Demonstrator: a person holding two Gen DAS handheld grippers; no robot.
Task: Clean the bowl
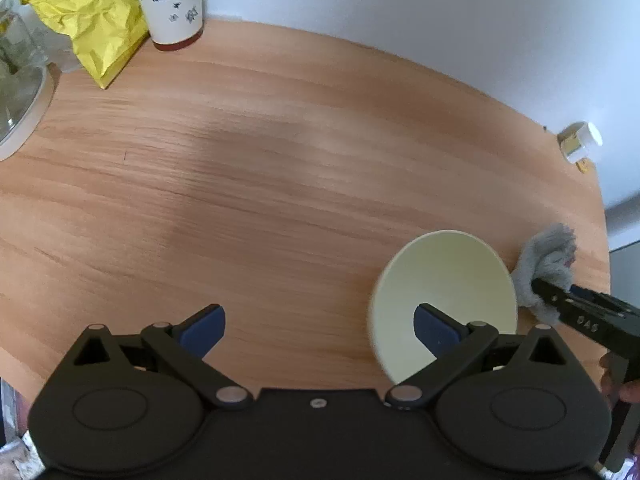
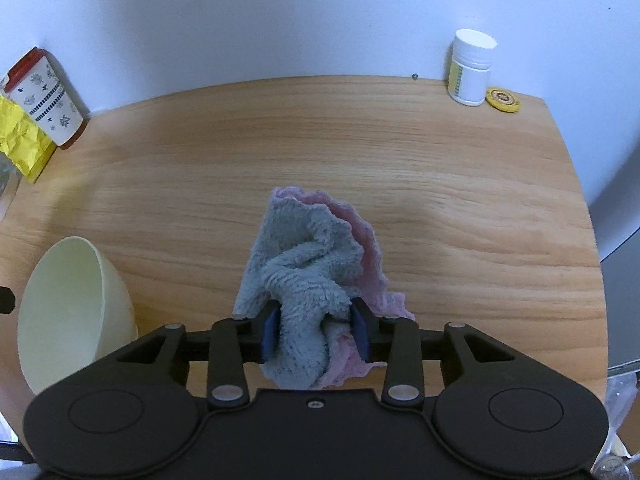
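Observation:
A pale cream bowl (image 1: pixel 444 280) sits tilted on the wooden table (image 1: pixel 260 168), its opening turned up toward the left wrist camera. My left gripper (image 1: pixel 318 312) hovers above it, open wide and holding nothing; its right fingertip (image 1: pixel 432 328) shows in front of the bowl's inside. Whether that finger touches the bowl I cannot tell. Just right of the bowl (image 2: pixel 64 312), my right gripper (image 2: pixel 316 332) is shut on a bunched grey and pink cloth (image 2: pixel 304 272) that rests on the table. From the left wrist view the cloth (image 1: pixel 548 252) and right gripper (image 1: pixel 536 286) lie beside the bowl's rim.
A patterned paper cup (image 1: pixel 176 0), a crumpled yellow bag (image 1: pixel 92 20) and a glass container (image 1: pixel 16 92) stand at the back left. A white pill bottle (image 2: pixel 470 68) and a small yellow tin (image 2: pixel 503 100) sit at the back right corner. The table's right edge (image 2: pixel 588 220) is near the cloth.

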